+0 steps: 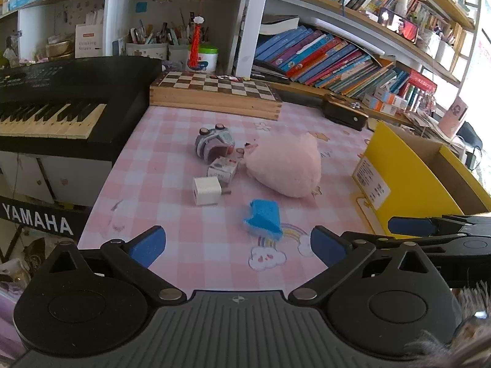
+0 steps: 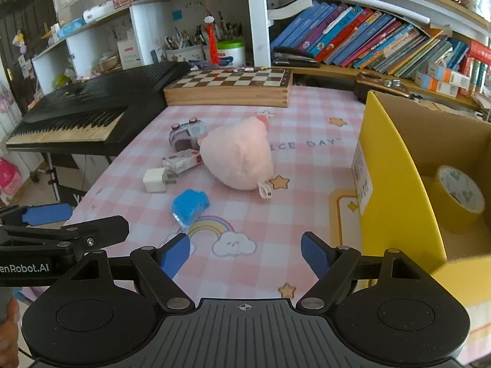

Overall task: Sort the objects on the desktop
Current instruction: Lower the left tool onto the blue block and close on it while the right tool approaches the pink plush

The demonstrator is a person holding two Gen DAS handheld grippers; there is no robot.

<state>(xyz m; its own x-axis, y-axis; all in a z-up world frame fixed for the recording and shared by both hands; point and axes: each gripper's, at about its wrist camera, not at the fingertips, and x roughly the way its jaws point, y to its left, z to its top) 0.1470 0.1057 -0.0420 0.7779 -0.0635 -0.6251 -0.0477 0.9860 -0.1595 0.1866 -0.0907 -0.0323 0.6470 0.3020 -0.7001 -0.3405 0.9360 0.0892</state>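
Pretty bright daylight pouring in from the right — that edge is blown out, shelves bend hard near edges, shadows soft.

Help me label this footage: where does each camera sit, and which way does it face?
Left wrist view: sits on the left tongs, looking forward and down across the checked tablecloth at the blue block; its own open blue pads and the right tongs' fingertips show.
Right wrist view: sits on the right tongs, facing the same way beside the yellow box; the left tongs' fingertip shows.
Both share the pink plush, white charger, chessboard and keyboard.
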